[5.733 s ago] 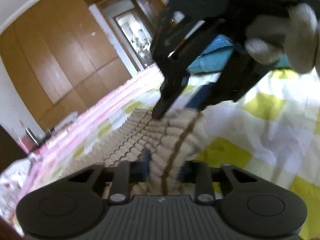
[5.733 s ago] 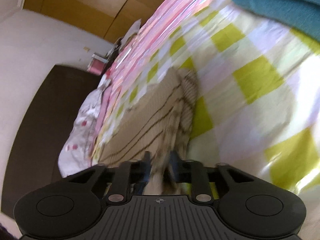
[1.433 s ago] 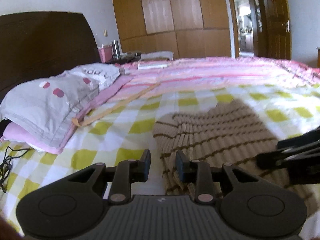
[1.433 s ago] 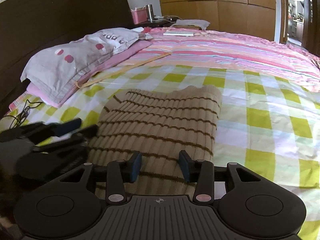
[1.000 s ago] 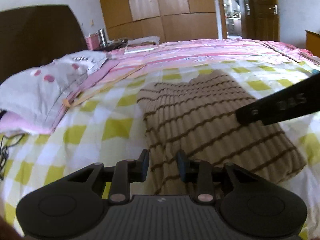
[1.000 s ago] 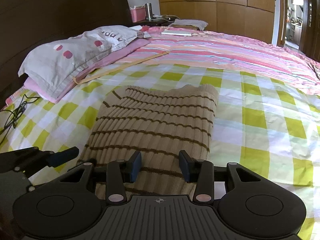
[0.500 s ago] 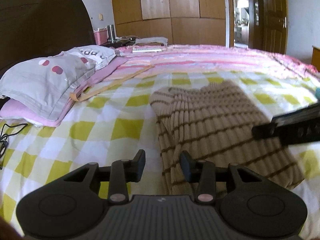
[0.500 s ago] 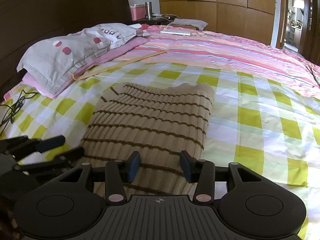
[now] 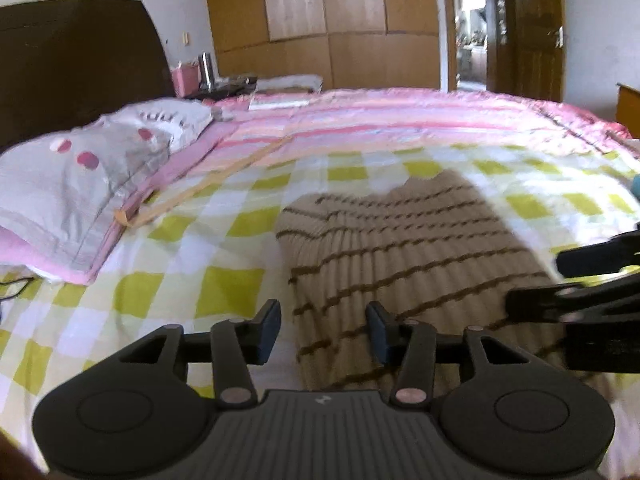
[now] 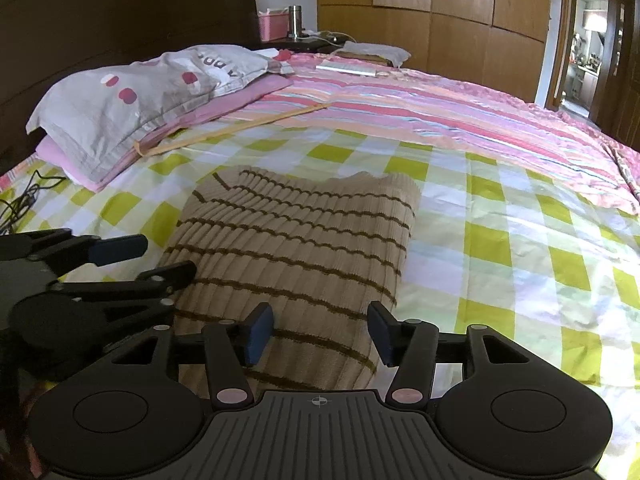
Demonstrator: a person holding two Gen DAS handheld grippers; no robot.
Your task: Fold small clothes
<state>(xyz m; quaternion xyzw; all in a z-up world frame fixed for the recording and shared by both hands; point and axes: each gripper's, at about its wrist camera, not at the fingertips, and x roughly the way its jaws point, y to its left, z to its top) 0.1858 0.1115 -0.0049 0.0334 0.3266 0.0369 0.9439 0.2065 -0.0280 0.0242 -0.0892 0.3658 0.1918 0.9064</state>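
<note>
Both grippers hovered at the near end of the folded striped sweater [image 10: 296, 248], their jaws opening and gripping nothing. Seen from the right wrist, the right gripper [image 10: 320, 334] stood over the sweater's near right corner: its left blue pad sat above the ribbed knit, its right pad just past the sweater's right edge over the checked bedsheet [image 10: 520, 264], and the cloth lay flat below the gap between them, untouched by either pad as far as the view showed. In the same view the left gripper [image 10: 156, 260] reached in from the left, its two dark fingers spread apart, the lower fingertip just at the sweater's left edge and the upper one over the sheet beside it.

From the left wrist, the left gripper [image 9: 324, 330] had its fingers parted astride the sweater's [image 9: 404, 248] left border, the left pad over the yellow-and-white sheet [image 9: 224, 240], the right pad over the knit. The right gripper [image 9: 560, 280] entered from the right edge of that view, its fingers apart and lying across the sweater's right side.

Beige with thin brown stripes, the sweater lay as a neat oblong on the bed, running away from both tools toward a pink striped quilt [image 10: 440, 100]. A grey pillow [image 10: 132, 96] rested well apart to the left, by the dark headboard [image 10: 120, 12].
</note>
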